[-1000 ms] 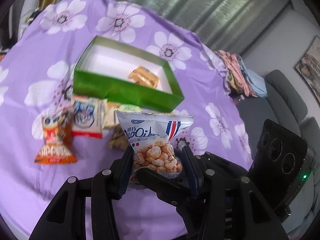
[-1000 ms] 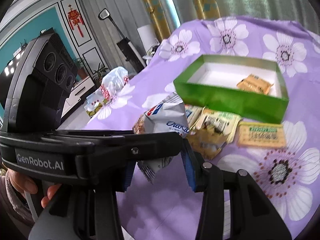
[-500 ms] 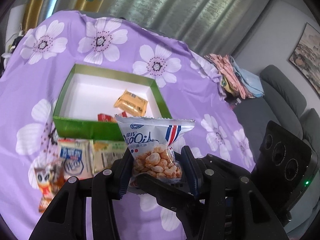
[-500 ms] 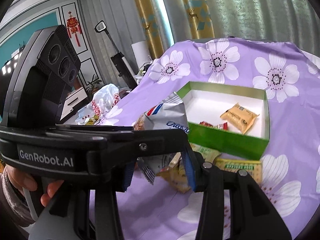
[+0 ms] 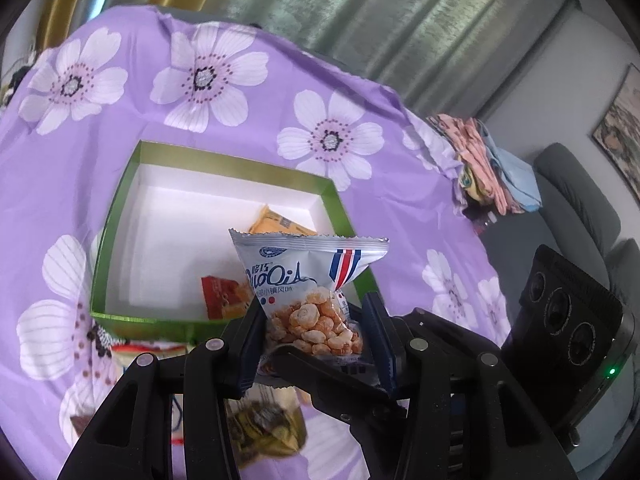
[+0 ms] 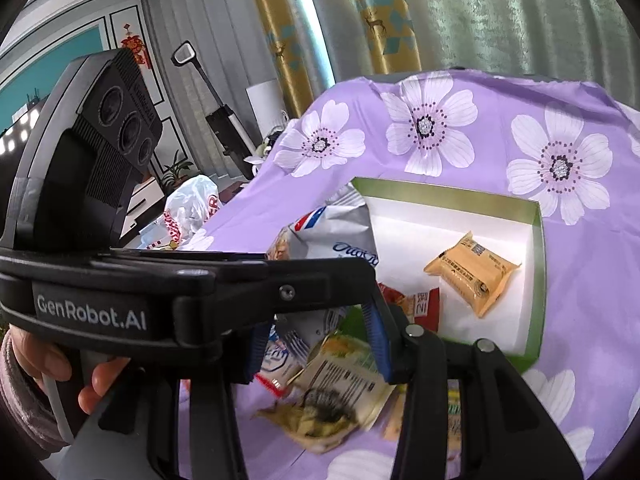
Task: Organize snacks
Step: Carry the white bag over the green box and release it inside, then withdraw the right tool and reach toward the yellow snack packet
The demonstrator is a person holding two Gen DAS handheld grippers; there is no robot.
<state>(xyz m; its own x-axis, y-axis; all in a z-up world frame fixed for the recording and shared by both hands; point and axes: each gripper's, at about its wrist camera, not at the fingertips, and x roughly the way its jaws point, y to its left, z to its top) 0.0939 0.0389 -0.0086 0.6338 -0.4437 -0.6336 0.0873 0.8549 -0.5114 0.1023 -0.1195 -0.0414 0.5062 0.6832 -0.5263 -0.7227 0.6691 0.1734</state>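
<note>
Over purple floral cloth (image 5: pixel 380 216), left gripper (image 5: pixel 316 334) and right gripper (image 6: pixel 316 340) jaws both clamp one snack bag (image 5: pixel 308 280).

The support surface is a table covered by a purple cloth (image 5: pixel 360 92) printed with white flowers. A green box (image 5: pixel 116 216) with a white interior is placed directly on the cloth, ahead of the tongs. Loose snack packets are laid on the cloth just before the box's near wall, under the tongs: a barcoded packet (image 6: pixel 340 384), a white-and-blue packet (image 6: pixel 276 364) and a yellowish packet (image 5: pixel 264 428), blurred.
</note>
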